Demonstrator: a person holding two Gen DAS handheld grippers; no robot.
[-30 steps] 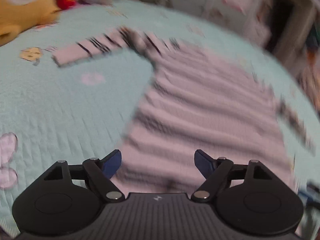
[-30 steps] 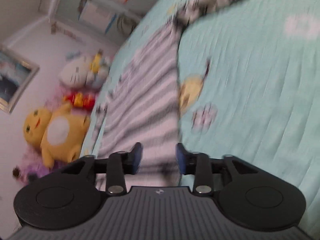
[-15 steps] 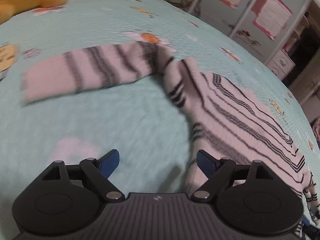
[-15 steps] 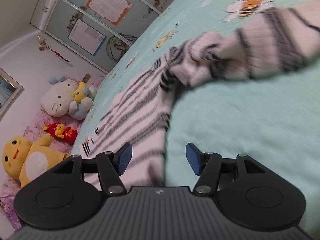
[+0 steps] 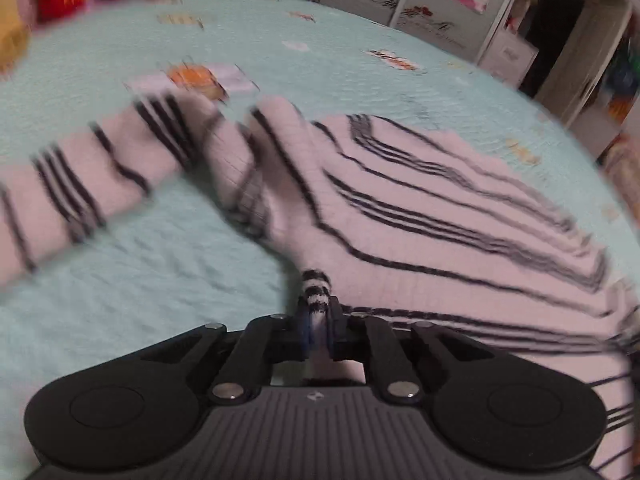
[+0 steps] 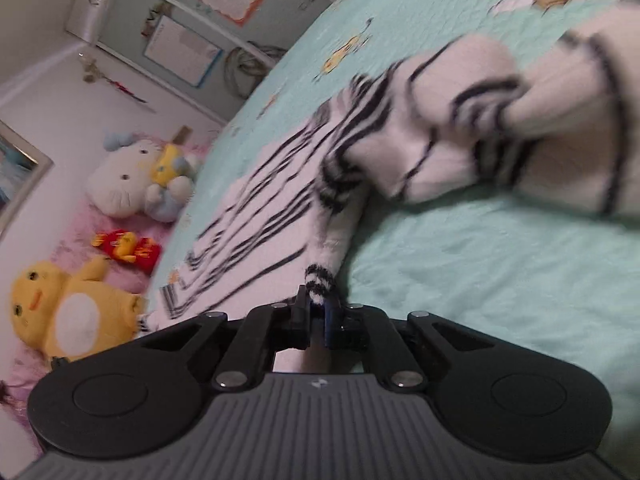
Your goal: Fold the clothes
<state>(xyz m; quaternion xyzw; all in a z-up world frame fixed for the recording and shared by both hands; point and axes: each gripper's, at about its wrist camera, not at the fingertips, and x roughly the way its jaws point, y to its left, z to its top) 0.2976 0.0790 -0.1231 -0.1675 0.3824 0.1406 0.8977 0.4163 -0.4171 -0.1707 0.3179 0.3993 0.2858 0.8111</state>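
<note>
Two grippers, left gripper [image 5: 318, 326] and right gripper [image 6: 317, 322], have just closed, each pinching the striped sweater's [image 5: 420, 216] side edge on the mint bedspread [image 5: 140, 292]; it lies flat, sleeve [image 5: 80, 184] outstretched beside it, no fold made yet.

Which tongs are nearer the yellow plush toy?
Right, probably. The yellow plush toy sits large just left of the right tongs; from the left tongs, it is only a blur far across the bed. Both pinch the striped sweater.
</note>
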